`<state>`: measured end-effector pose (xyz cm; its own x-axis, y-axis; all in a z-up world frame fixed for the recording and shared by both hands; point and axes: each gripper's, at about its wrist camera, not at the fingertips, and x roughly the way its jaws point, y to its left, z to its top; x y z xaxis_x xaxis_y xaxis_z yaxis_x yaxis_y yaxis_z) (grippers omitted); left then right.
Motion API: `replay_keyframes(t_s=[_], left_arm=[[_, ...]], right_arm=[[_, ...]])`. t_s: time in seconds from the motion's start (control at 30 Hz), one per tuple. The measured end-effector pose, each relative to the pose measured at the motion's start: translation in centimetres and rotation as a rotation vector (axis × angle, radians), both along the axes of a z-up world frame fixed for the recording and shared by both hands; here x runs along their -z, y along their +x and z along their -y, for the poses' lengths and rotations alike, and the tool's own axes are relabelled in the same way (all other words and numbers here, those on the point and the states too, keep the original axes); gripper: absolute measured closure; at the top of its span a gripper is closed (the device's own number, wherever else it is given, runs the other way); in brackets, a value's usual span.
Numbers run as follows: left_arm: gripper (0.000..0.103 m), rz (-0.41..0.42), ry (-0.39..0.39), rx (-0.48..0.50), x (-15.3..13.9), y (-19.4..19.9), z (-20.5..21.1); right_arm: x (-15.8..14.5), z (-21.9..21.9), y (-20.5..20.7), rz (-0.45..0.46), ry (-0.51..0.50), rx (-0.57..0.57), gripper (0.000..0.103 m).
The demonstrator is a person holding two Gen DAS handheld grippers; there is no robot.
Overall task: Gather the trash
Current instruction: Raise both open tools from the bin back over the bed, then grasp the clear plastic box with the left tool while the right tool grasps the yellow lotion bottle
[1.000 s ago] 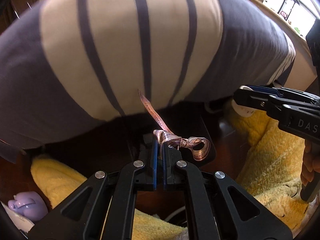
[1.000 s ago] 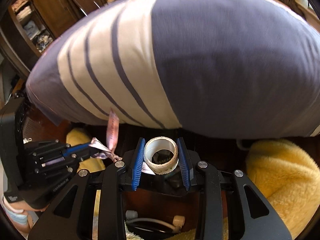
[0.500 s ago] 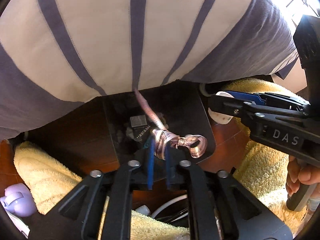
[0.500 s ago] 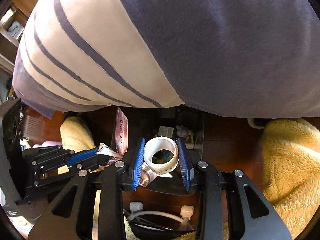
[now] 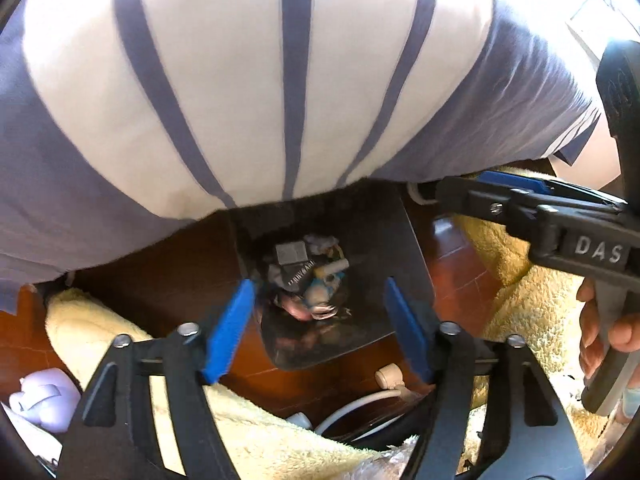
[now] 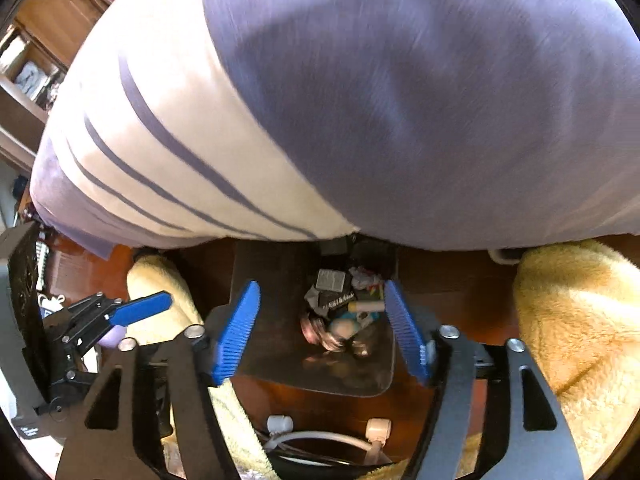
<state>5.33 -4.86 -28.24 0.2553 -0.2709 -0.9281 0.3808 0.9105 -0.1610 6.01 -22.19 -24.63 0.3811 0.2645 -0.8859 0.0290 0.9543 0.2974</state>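
- The left gripper (image 5: 320, 326) has its jaws wide open, and nothing is held between them.
- The right gripper (image 6: 322, 326) has its jaws wide open too, and they are empty as well.
- Both grippers point down into a dark trash bin (image 5: 404, 248), which stands on the reddish floor (image 5: 460, 276).
- The trash (image 5: 310, 276) lies in a small pile at the bottom of the bin: bits of paper, a shiny pink ribbon curl, a little white stick.
- From the right wrist view the trash (image 6: 344, 304) sits straight under the open jaws, closer to the right blue pad.
- From the left wrist view the pile is right between the two blue pads, a bit farther ahead.
- The pile has no clear long side; it is just a heap.
- Both grippers are about as near to the bin, so I cannot tell which is nearer.
- A big striped pillow (image 5: 280, 80) hangs over the back of the bin.
- Fluffy yellow towels (image 6: 568, 320) lie on both sides.
- I think more trash must be found somewhere else next, since both jaws hold nothing.
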Motion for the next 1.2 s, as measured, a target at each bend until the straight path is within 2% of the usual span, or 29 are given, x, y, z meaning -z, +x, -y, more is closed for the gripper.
replay_keyframes(t_s=[0.1,0.2,0.43,0.6,0.83,0.93,1.1,1.2], left_arm=[[0.017,0.052,-0.002,-0.01,-2.2,-0.3,-0.5],[0.008,0.109,-0.006,-0.013,-4.6,-0.7,-0.9],[0.008,0.239,-0.03,-0.055,-10.4,-0.2,-3.0],[0.008,0.313,-0.029,-0.082,-13.5,1.8,-3.7],[0.008,0.387,0.005,-0.103,-16.4,6.8,-3.8],[0.008,0.4,0.021,-0.106,-16.9,9.6,-3.6],[0.008,0.406,0.019,-0.124,-17.1,14.5,-3.1],[0.008,0.407,0.03,-0.124,-17.0,17.3,-2.6]], right_arm=[[-1.5,0.4,-0.4,0.038,-0.029,0.008,0.011],[-3.3,0.6,-0.9,0.083,-0.044,0.005,0.007],[-9.4,2.2,-1.1,0.225,-0.065,0.033,0.005],[-13.2,3.4,0.6,0.313,-0.088,0.045,0.005],[-15.6,4.6,6.6,0.347,-0.131,0.066,0.005],[-16.1,4.8,10.7,0.346,-0.105,0.079,0.005],[-16.3,3.4,16.6,0.354,-0.155,0.066,0.005],[-16.1,2.5,20.3,0.343,-0.134,0.06,0.005]])
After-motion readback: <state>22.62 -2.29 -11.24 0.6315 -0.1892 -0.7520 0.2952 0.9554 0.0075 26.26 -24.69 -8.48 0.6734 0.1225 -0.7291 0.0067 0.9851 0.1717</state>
